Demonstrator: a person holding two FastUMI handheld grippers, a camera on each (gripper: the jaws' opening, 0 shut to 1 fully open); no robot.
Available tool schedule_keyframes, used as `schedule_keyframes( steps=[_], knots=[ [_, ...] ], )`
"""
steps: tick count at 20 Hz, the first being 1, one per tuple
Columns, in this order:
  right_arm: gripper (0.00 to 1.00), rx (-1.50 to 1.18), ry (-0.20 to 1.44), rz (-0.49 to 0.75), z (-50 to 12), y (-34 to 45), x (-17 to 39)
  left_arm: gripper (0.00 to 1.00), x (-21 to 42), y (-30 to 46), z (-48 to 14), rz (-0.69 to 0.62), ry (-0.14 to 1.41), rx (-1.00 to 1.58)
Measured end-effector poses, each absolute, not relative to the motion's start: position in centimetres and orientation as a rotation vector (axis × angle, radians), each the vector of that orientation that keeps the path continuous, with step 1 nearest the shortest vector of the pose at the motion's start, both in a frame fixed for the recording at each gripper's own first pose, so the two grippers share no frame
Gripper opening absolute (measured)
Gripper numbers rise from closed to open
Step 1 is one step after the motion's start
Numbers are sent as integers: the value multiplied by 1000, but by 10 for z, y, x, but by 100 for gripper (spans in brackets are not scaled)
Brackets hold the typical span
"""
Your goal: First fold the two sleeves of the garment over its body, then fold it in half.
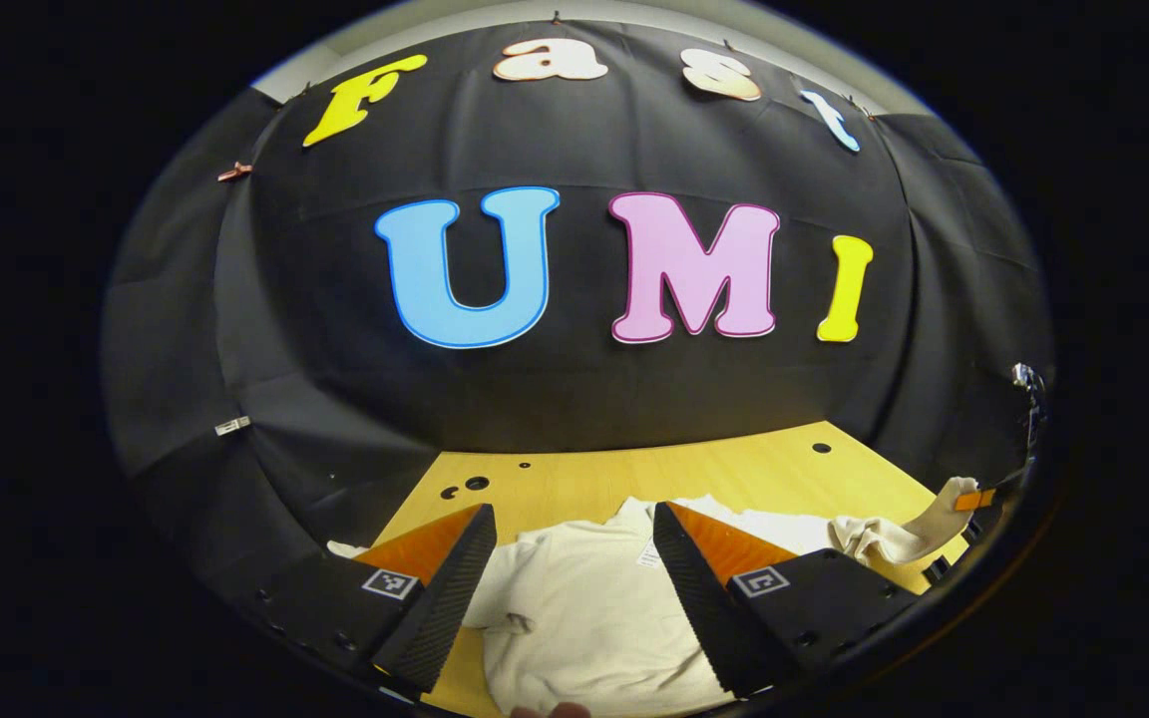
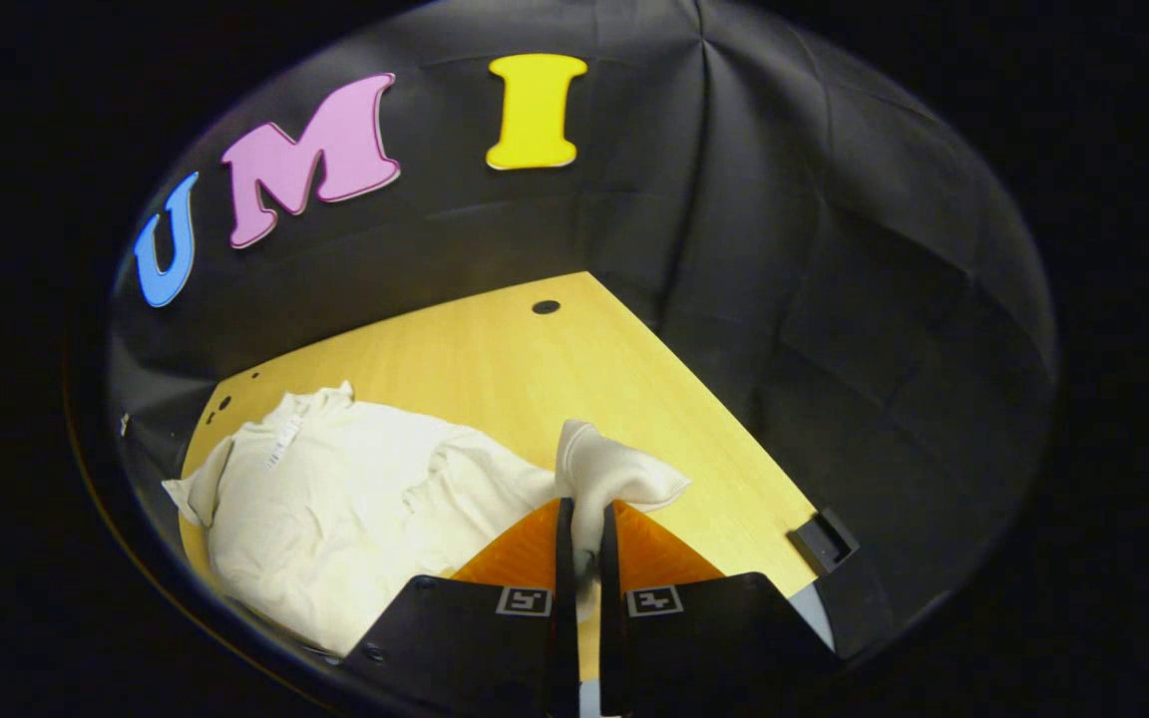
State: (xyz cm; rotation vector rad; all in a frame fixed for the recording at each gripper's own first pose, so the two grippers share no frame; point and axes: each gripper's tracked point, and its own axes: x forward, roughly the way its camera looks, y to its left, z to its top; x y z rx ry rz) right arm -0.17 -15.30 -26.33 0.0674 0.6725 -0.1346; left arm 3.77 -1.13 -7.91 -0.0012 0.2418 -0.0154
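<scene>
Garment: it lies cream-coloured on the table, spread across the lower left of your right gripper view, with its neck label toward the upper left of the cloth. In your left gripper view it sits at the bottom centre, between the fingers and beyond them.

Your right gripper has its fingers drawn almost together on a sleeve, which rises bunched from between the tips at lower centre, its cuff flopping to the right. In your left gripper view that sleeve shows at the lower right edge, lifted off the table and stretched toward the other gripper's tips.

Your left gripper is wide open and grips nothing; the garment's body shows in the gap between its fingers, but you cannot tell whether the fingers touch the cloth.
</scene>
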Motion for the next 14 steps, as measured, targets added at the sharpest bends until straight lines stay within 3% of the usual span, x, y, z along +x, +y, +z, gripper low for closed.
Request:
schedule_keyframes(
  steps=[6, 14],
  knots=[
    [12, 144, 582, -17, -223, -18, 10, 98, 31, 66, -89, 21, 238, -44],
    [12, 160, 585, 144, -237, 151, 28, 99, 41, 171, -130, 65, 257, -26]
  ],
)
